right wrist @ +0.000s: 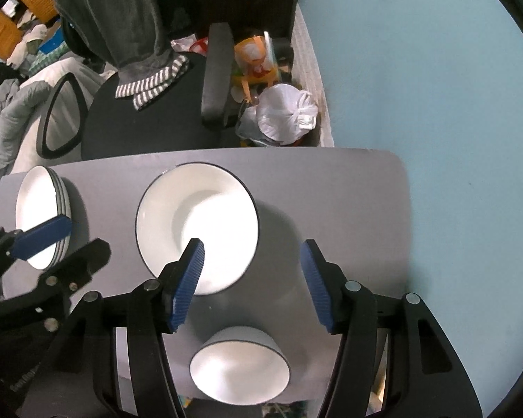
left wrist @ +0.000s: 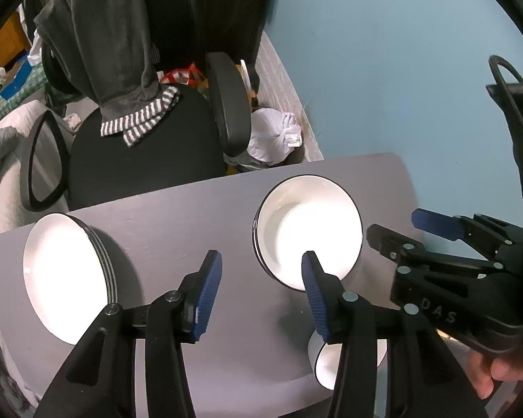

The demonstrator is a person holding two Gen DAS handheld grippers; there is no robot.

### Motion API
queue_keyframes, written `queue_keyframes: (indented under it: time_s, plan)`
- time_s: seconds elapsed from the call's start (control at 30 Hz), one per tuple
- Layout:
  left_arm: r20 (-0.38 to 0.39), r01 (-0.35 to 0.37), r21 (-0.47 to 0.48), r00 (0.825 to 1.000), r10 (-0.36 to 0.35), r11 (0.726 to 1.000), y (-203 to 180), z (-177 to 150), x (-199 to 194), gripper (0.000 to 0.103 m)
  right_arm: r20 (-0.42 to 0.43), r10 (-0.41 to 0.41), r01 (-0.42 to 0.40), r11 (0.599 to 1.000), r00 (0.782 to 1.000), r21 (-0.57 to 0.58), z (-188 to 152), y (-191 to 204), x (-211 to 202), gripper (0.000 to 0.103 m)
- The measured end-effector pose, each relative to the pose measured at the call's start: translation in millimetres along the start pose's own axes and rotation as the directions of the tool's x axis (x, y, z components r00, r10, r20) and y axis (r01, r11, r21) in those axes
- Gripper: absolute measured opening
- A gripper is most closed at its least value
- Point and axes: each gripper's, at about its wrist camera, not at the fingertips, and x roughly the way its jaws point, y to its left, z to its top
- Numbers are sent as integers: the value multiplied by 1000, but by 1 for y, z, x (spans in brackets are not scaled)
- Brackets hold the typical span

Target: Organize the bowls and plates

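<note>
Both hand-held grippers hang above the grey worktop (right wrist: 331,181) with nothing between their blue pads. Seen from its own camera, the left hand-held gripper (left wrist: 261,292) stands moderately wide over bare worktop, its right pad overlapping the near rim of the stacked deep plates (left wrist: 308,231). The right hand-held gripper (right wrist: 252,285) also stands apart and empty, above the gap between those deep plates (right wrist: 197,228) and a small white bowl (right wrist: 240,365) at the near edge of the worktop. A second stack of dark-rimmed plates (left wrist: 69,278) sits at the left end of the worktop, well apart from the deep ones; in the right wrist view the left gripper's pad crosses in front of it. A hand (left wrist: 495,372) grips the right tool's handle at the lower right of the left wrist view. Beyond the far edge stands a black office chair (left wrist: 139,160) draped with a grey garment (left wrist: 115,45), its armrest close to the worktop, and a tied white bag (right wrist: 286,115) lies on the floor by the blue wall (right wrist: 418,69).
</note>
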Motion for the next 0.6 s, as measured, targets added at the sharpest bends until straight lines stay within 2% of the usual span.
queue_keyframes:
  time_s: [0.3,0.6]
  plan:
    - [0,11,34,1000,-11,999,-5,-14,-11,50,34,-10,9,1000,999,29,-24,-12,-23,60]
    - [-13,35,59,999,-34,998,-9,-34,-21,50,30,-18,16,998,999,68,-49,-23,-33,60]
